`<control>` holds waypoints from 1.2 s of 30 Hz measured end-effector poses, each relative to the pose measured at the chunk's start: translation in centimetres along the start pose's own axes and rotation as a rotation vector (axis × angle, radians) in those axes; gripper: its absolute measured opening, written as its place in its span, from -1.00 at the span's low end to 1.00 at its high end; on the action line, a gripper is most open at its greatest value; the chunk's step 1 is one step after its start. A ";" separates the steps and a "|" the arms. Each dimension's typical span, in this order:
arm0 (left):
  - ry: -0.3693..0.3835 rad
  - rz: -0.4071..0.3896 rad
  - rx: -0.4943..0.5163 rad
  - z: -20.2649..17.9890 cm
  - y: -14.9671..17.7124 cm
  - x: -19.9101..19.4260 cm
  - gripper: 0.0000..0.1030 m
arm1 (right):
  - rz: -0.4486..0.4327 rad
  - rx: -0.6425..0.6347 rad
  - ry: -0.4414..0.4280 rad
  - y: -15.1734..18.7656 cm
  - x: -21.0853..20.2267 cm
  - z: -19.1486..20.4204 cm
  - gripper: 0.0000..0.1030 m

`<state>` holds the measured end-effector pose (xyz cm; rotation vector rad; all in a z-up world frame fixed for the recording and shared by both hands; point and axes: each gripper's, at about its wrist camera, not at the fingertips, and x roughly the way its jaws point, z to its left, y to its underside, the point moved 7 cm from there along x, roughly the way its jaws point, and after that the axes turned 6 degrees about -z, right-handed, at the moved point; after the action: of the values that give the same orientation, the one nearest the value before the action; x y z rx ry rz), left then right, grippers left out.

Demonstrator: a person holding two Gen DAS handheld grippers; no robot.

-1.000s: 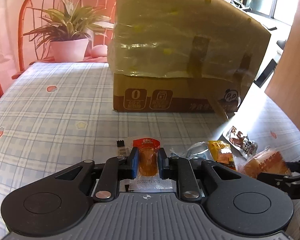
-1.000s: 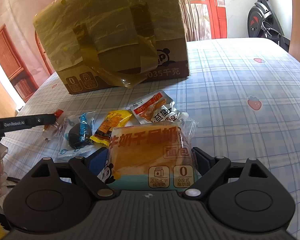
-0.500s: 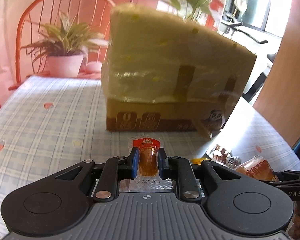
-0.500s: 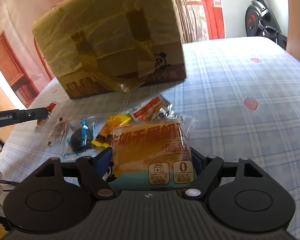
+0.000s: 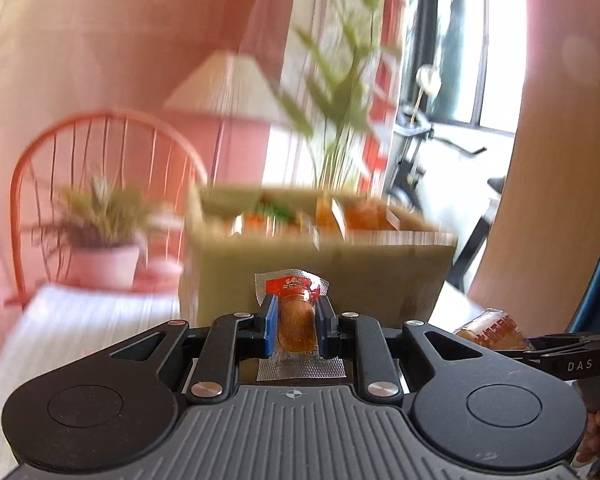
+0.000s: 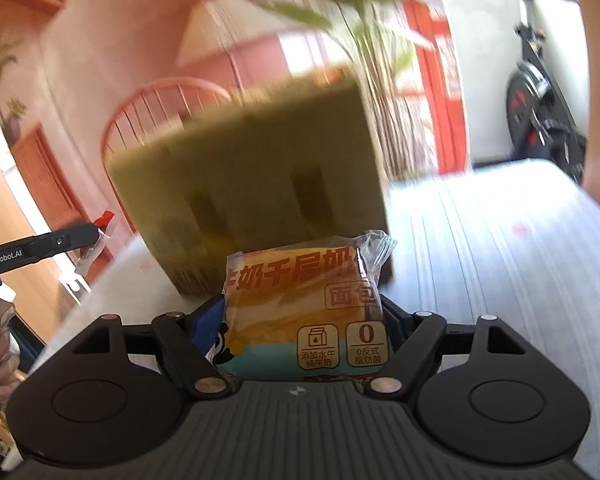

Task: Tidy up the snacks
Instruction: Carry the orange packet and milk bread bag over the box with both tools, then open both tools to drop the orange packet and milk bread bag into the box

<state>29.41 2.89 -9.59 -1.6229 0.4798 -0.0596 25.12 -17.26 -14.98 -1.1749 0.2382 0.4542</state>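
Between left gripper [image 5: 296,330] jaws, small sausage packet [image 5: 296,316], right gripper [image 6: 300,316] jaws clamping bread packet [image 6: 304,308]

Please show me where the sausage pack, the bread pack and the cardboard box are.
sausage pack [image 5: 296,322], left wrist view, on its orange middle.
bread pack [image 6: 300,312], right wrist view, on its front face.
cardboard box [image 6: 244,184], right wrist view, on its near side.

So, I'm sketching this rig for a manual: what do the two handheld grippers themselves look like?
Both match: a grey ribbed body, two round black housings, black linkage arms with silver rivets. The left gripper has blue finger pads. Seen side-on, the right gripper reads "DAS" in white and the left one "GenRobot.AI". No cables or sleeves show.
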 end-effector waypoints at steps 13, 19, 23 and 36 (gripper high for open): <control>0.064 -0.016 -0.064 1.0 -8.0 7.5 -0.59 | -0.189 -0.160 -0.035 -13.2 4.4 3.1 0.53; 0.114 0.063 -0.036 -0.2 -8.0 12.8 -0.59 | -0.149 -0.213 0.033 -15.8 9.6 1.6 0.53; 0.140 0.132 -0.015 -1.4 -6.8 15.7 -0.59 | -0.085 -0.230 0.041 -15.5 12.7 0.9 0.52; 0.061 0.239 0.002 -0.1 -5.7 20.1 -0.09 | 0.045 -0.221 0.046 -14.9 18.6 0.9 0.54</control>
<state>49.19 -3.89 -9.02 -1.5546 0.7172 0.0701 48.41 -16.98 -9.93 -1.3993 0.2597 0.5028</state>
